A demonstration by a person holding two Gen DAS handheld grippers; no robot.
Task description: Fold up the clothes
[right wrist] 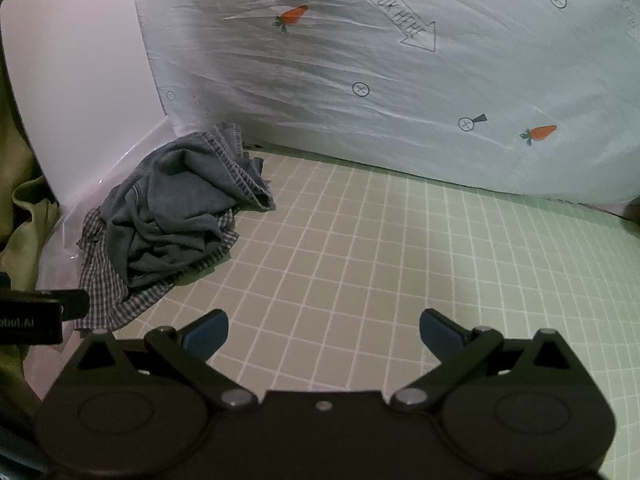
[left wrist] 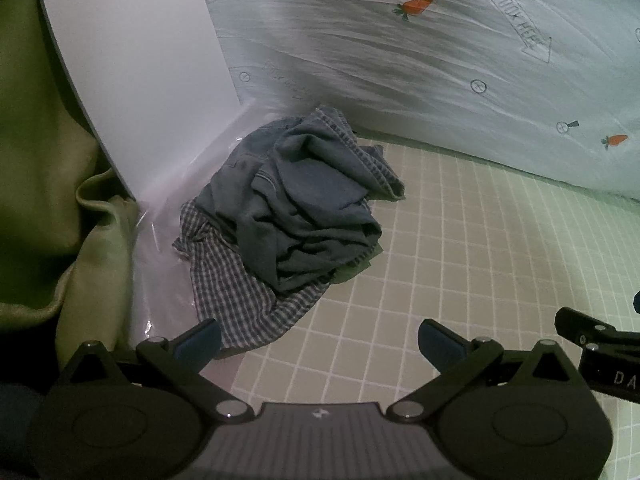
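Your left gripper (left wrist: 318, 342) and right gripper (right wrist: 324, 332) gape empty; the crumpled clothes pile (left wrist: 288, 208), centre-left of frame, lies wholly unfolded.

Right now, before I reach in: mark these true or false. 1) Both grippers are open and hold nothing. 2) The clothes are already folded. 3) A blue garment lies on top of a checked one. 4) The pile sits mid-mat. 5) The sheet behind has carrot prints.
1) True: the left gripper and right gripper are open, nothing between the fingers.
2) False: the pile is crumpled.
3) True: the blue garment lies on the checked one.
4) False: it sits at the mat's far left corner, by the white board.
5) True: carrots show on the sheet.
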